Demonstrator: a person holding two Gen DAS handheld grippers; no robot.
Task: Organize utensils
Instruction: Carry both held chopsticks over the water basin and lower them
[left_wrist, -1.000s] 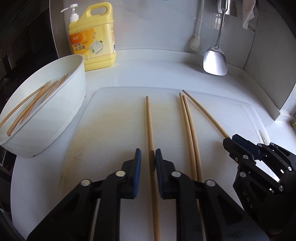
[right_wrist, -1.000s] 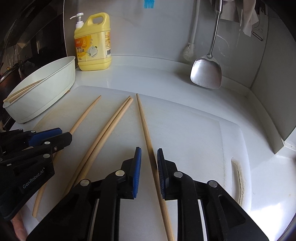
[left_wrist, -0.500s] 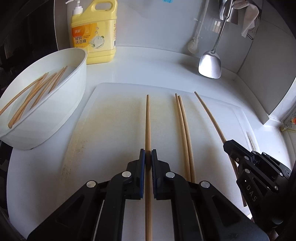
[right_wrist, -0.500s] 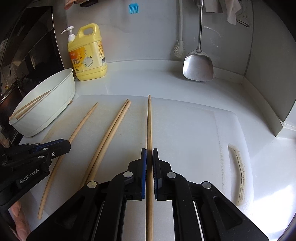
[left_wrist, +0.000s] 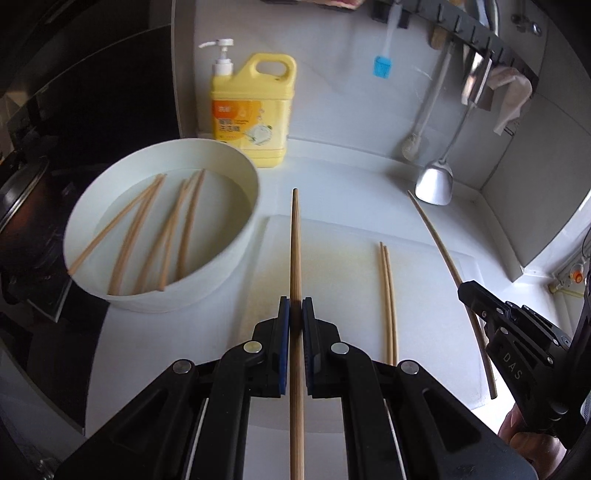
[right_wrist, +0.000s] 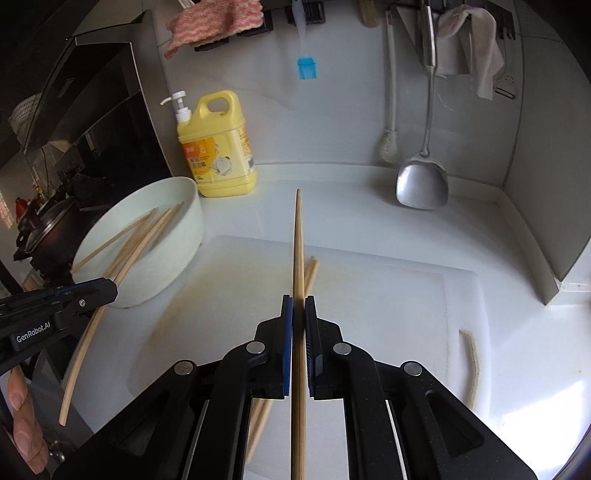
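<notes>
**Both claws clamped on one chopstick each, clear of board**

L claw (left_wrist: 295, 308): pads tight on a chopstick (left_wrist: 296, 258), shaft running straight fwd between them, tip over the bench beside the bowl rim. Stick is off the surface.

R claw (right_wrist: 298, 306): same condition, clamped on a second chopstick (right_wrist: 298, 251), also raised, tip pointing toward the back wall.

Cutting board (left_wrist: 436, 332): white, stained; two loose chopsticks (left_wrist: 388, 295) lie side by side on it, touching, between the two claws.

White bowl (left_wrist: 162, 295): left of board, on bench (left_wrist: 351, 170); holds several chopsticks (left_wrist: 173, 236) leaning inside.

Back of bench: yellow detergent bottle (left_wrist: 255, 110) w/ pump, just behind bowl. Metal spatula (right_wrist: 421, 184) hangs at wall, blade near the bench.
</notes>
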